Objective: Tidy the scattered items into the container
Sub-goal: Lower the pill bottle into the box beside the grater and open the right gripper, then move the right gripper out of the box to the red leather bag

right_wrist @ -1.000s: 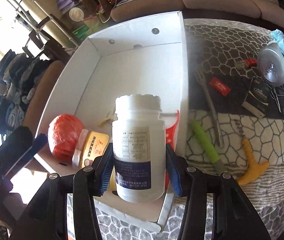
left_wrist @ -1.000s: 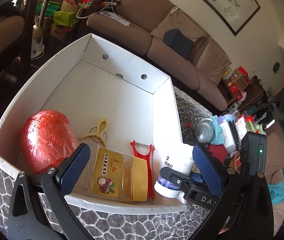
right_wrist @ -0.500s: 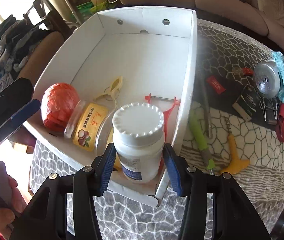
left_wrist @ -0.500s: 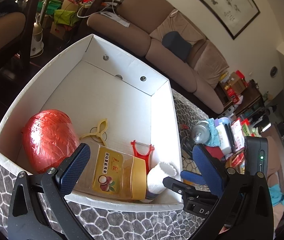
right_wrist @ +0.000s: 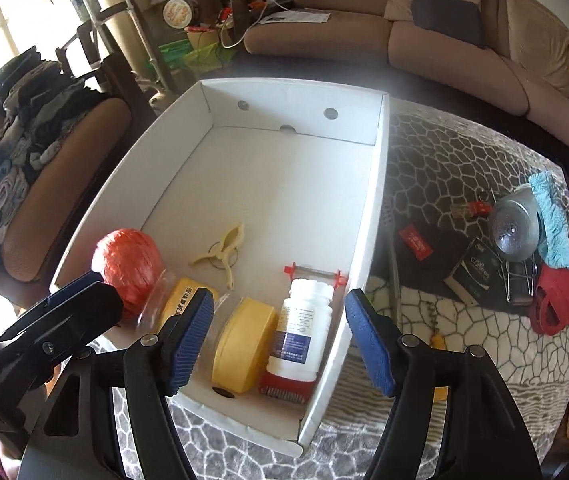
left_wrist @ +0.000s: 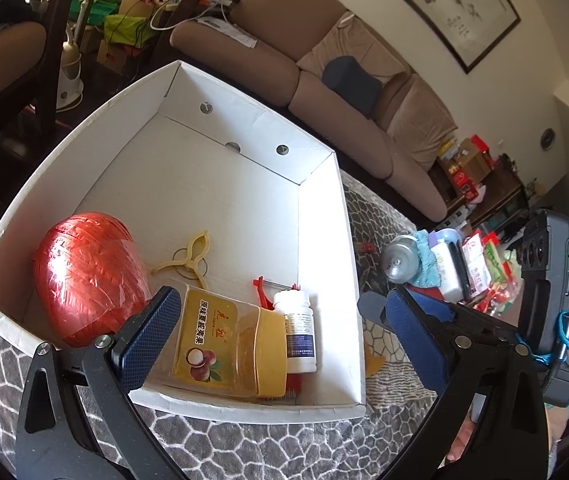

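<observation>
Released white plastic bottle [right_wrist: 302, 334] now in cardboard box [right_wrist: 372, 216], right claw [right_wrist: 278, 342] opening

One white box [right_wrist: 368, 216] holds five things: one red twine ball [right_wrist: 130, 264], one yellow clip [right_wrist: 224, 254], one yellow-lidded jar [right_wrist: 240, 344], one white bottle [right_wrist: 300, 336] and one red peeler [right_wrist: 312, 272]. Two claws: left [left_wrist: 280, 334], right [right_wrist: 278, 344].

A table [right_wrist: 436, 152] under a grey cloth with a pale honeycomb pattern carries a white cardboard box [right_wrist: 376, 184] toward its left edge. To the box's right lie a red packet [right_wrist: 415, 240], a dark booklet [right_wrist: 470, 276], a metal lid [right_wrist: 514, 228], a turquoise cloth [right_wrist: 552, 216] and a red plastic piece [right_wrist: 560, 300]
</observation>
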Tool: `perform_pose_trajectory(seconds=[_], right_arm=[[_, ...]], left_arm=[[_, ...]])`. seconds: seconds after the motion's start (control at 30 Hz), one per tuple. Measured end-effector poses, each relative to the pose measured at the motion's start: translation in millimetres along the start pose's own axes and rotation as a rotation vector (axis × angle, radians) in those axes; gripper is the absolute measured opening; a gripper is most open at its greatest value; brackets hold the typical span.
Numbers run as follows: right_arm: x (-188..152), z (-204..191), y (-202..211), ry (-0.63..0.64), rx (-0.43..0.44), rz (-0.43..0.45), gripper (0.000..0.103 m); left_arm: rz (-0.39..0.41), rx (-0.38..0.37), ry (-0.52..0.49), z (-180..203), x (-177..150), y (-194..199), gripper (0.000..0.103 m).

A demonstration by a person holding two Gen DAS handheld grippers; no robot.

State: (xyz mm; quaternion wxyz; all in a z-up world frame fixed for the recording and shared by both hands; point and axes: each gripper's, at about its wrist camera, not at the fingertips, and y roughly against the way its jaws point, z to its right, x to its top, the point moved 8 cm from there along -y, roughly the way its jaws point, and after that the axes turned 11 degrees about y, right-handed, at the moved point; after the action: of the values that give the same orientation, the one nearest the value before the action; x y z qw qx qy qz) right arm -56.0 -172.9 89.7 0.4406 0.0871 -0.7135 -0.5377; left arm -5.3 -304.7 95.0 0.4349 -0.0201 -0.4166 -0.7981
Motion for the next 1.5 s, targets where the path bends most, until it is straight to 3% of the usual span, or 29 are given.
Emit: perform_pose_trajectory(seconds=[0.23, 0.53, 0.67, 0.97, 1.1, 1.33, 1.5], right_arm=[[-32.1, 40.0, 26.6, -0.002, -0.061, 0.074, 0.078], [-124.0, 97.0, 18.1, -0.031, -0.155, 0.056, 0.074], [-161.0, 117.9, 16.3, -0.081, -0.143, 0.054, 0.074], [-198.5, 168.6, 25.0, -0.203, -0.148, 0.073, 0.074], [-211.4, 200.2, 33.9, -0.29, -0.143, 0.098, 0.074], [-223.8, 238.3, 45.7, -0.349, -0.15, 0.133, 0.074], [-231.2, 263.9, 43.5, -0.398, -0.142, 0.152, 0.074]], left_arm=[[-0.049, -0.021, -0.051, 22.9, -18.9, -14.3, 0.103], [-0.115, -0.118, -0.167, 93.9, -67.8, -28.2, 0.103], [-0.128, -0.105, -0.261, 124.0, -96.7, -37.2, 0.103], [-0.219, -0.125, -0.292, 156.1, -146.6, -73.1, 0.103], [-0.233, -0.079, -0.35, 164.5, -167.3, -94.2, 0.103], [-0.275, 0.064, -0.469, 153.3, -208.5, -134.7, 0.103], [-0.311, 0.11, -0.508, 144.1, -230.4, -153.0, 0.103]])
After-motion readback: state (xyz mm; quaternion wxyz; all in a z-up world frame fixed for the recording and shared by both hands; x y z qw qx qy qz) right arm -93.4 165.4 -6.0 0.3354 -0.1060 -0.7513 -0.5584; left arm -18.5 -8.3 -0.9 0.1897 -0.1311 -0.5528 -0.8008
